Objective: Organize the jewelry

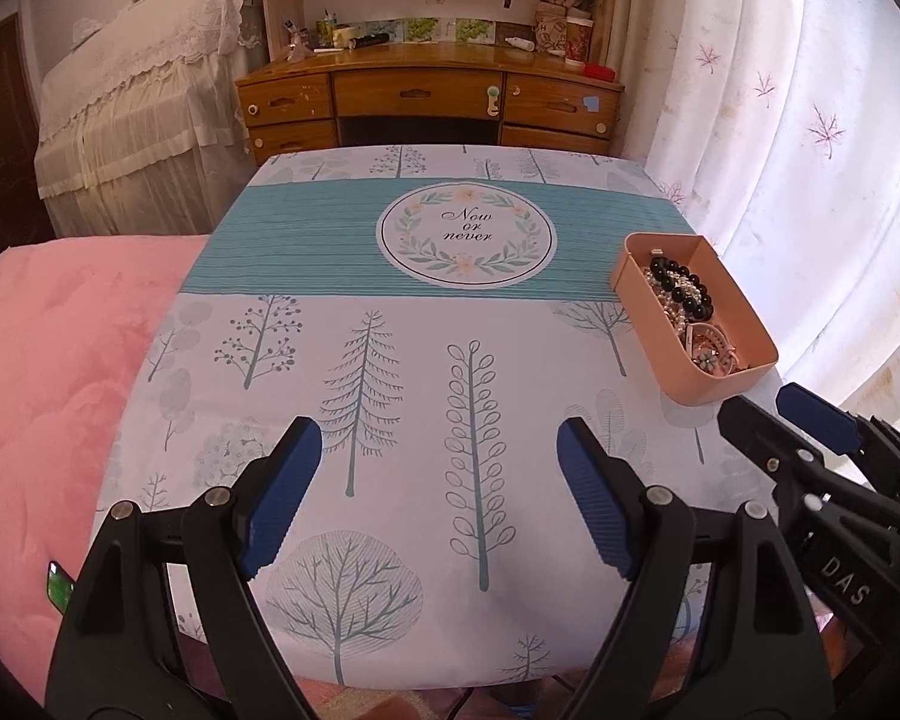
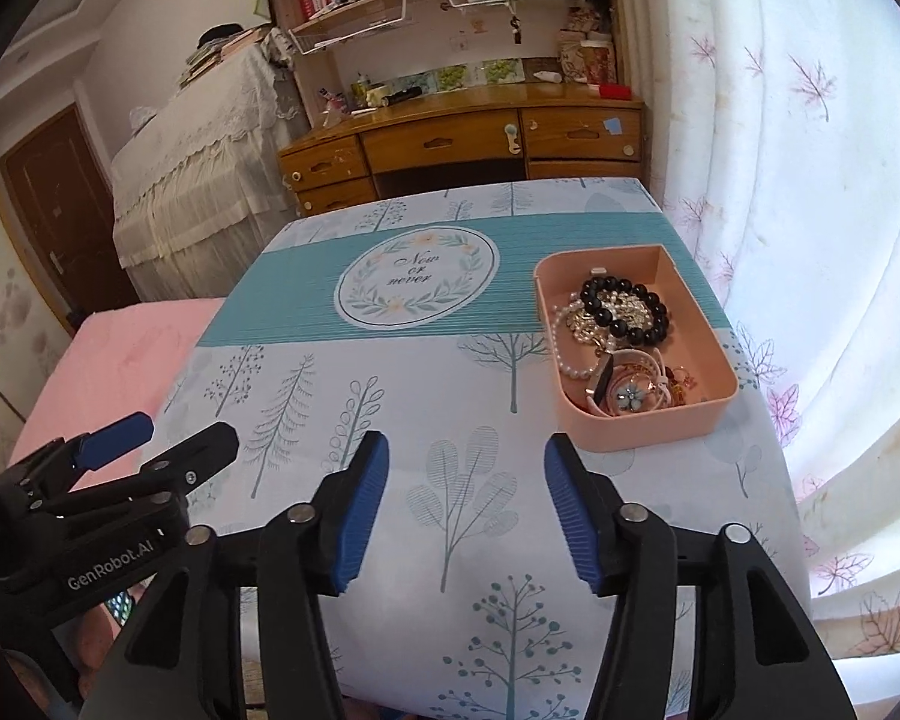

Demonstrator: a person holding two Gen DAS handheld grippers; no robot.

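A pink box (image 1: pixel 705 387) stands on the table's right side, also in the right wrist view (image 2: pixel 636 429). It holds a black bead bracelet (image 2: pixel 627 309), a pearl strand (image 2: pixel 564 354), a flower watch (image 2: pixel 630 399) and other jewelry. My left gripper (image 1: pixel 438 456) is open and empty above the table's near edge, left of the box. My right gripper (image 2: pixel 465 468) is open and empty, just in front of the box; it also shows in the left wrist view (image 1: pixel 774 408). My left gripper shows at the left of the right wrist view (image 2: pixel 168 432).
The table wears a tree-print cloth (image 1: pixel 390 360) with a teal band. A pink blanket (image 1: pixel 48 360) lies to the left. A wooden desk (image 1: pixel 426 96) stands beyond the table, a lace-covered piece (image 1: pixel 138 120) at back left, and white curtains (image 1: pixel 810 150) hang on the right.
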